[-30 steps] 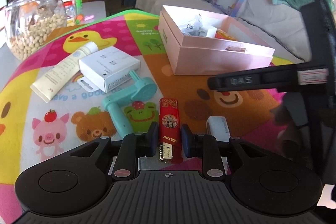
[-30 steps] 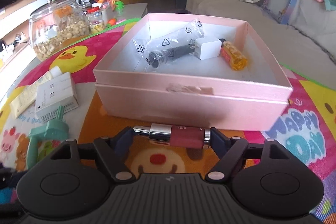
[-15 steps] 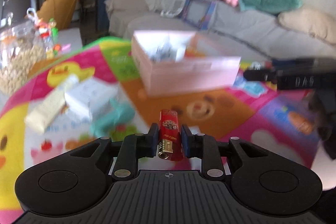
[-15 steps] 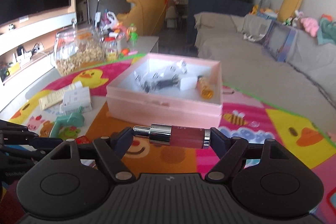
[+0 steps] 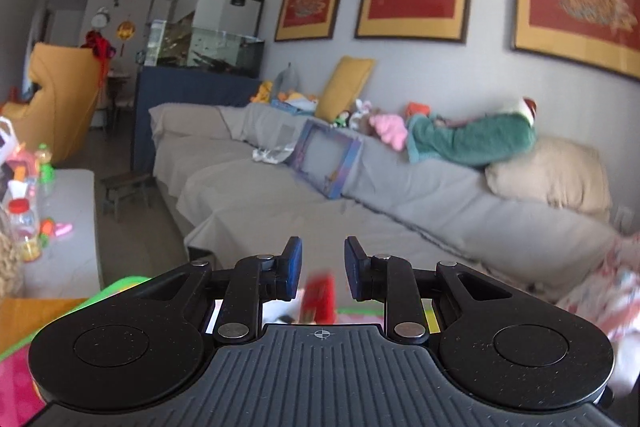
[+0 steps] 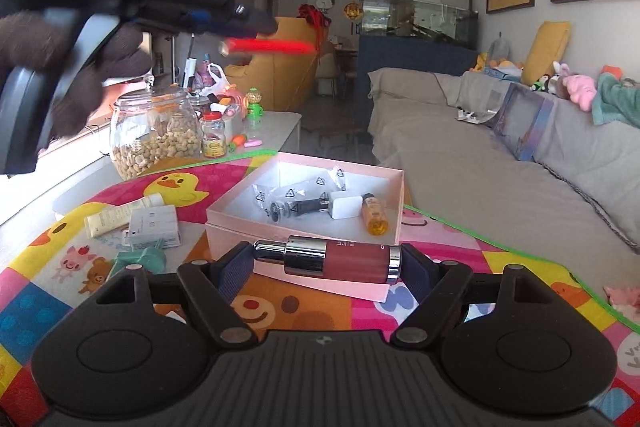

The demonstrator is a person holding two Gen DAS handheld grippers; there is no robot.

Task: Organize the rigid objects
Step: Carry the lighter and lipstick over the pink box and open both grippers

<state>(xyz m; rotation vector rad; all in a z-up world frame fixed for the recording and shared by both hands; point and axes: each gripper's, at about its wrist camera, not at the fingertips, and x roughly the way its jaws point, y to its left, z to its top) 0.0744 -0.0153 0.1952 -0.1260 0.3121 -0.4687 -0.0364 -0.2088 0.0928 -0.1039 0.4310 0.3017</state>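
My left gripper (image 5: pixel 322 269) is open and raised high, facing the sofa. The red lighter (image 5: pixel 318 297) is a blur just below its fingers, loose in the air. In the right wrist view the left gripper (image 6: pixel 256 23) sits high above the table with the red lighter (image 6: pixel 272 47) blurred just under its tips. My right gripper (image 6: pixel 328 265) is shut on a dark red dropper bottle (image 6: pixel 340 264) held crosswise above the mat. Beyond it the open pink box (image 6: pixel 240 233) holds a bagged black item, a white charger (image 6: pixel 345 207) and an amber bottle (image 6: pixel 374 217).
On the cartoon play mat (image 6: pixel 520 267) left of the box lie a cream tube (image 6: pixel 120 215), a white carton (image 6: pixel 154 225) and a teal roller (image 6: pixel 142 259). A glass jar of nuts (image 6: pixel 156 137) and small bottles stand at the back left. A grey sofa (image 6: pixel 500 167) runs along the right.
My left gripper rose and tilted up toward the sofa, then opened; the red lighter left its fingers and blurs below them. My right gripper rose and pulled back with the bottle.
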